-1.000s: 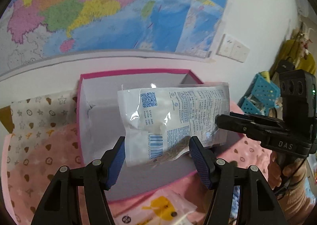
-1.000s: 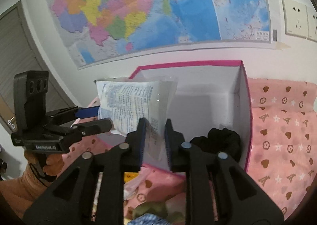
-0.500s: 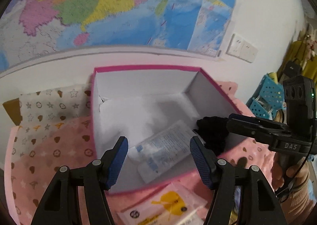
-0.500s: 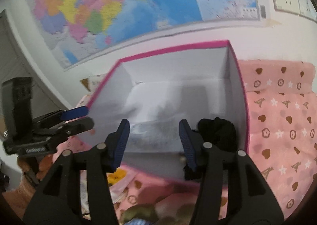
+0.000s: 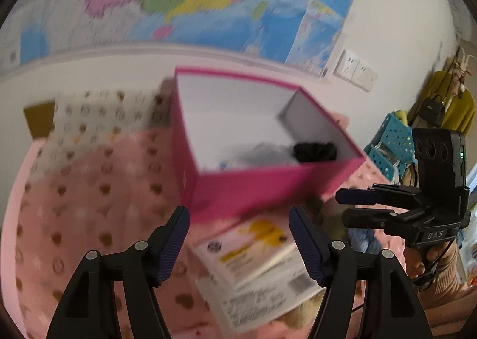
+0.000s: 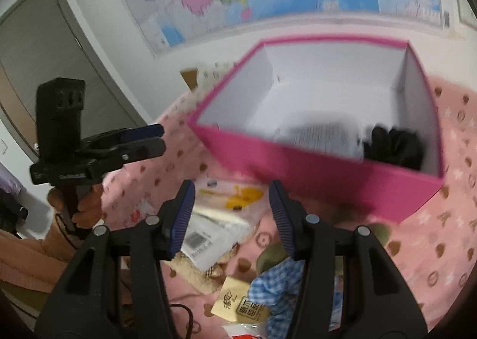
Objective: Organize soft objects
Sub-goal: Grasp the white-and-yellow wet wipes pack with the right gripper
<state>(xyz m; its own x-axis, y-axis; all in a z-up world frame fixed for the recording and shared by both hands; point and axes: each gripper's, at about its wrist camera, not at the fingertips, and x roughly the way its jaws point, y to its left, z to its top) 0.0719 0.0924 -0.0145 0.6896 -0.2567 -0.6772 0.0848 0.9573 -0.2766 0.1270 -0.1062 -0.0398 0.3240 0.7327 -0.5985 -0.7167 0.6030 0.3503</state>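
A pink box (image 5: 253, 187) (image 6: 298, 166) with a white inside stands on the pink patterned cloth. Inside it lie a clear printed packet (image 6: 322, 136) (image 5: 259, 154) and a black soft bundle (image 5: 314, 151) (image 6: 393, 142) in the right corner. My left gripper (image 5: 238, 213) (image 6: 155, 139) hovers in front of the box, its jaws opening, pressing on nothing. Beneath it a white packet with a yellow print (image 5: 262, 261) (image 6: 226, 199) rests on the cloth. My right gripper (image 6: 232, 187) (image 5: 357, 204) is open and empty, just short of the box's front wall.
A blue checked fabric piece (image 6: 283, 279) and a yellow tag (image 6: 235, 300) lie near the front. Blue perforated baskets (image 5: 390, 142) stand at the far right. A map covers the wall behind the box. A hand holds each gripper's handle.
The clear packet, held above the box by both grippers a second ago, now lies inside it. Both grippers have opened and drawn back and down in front of the box.
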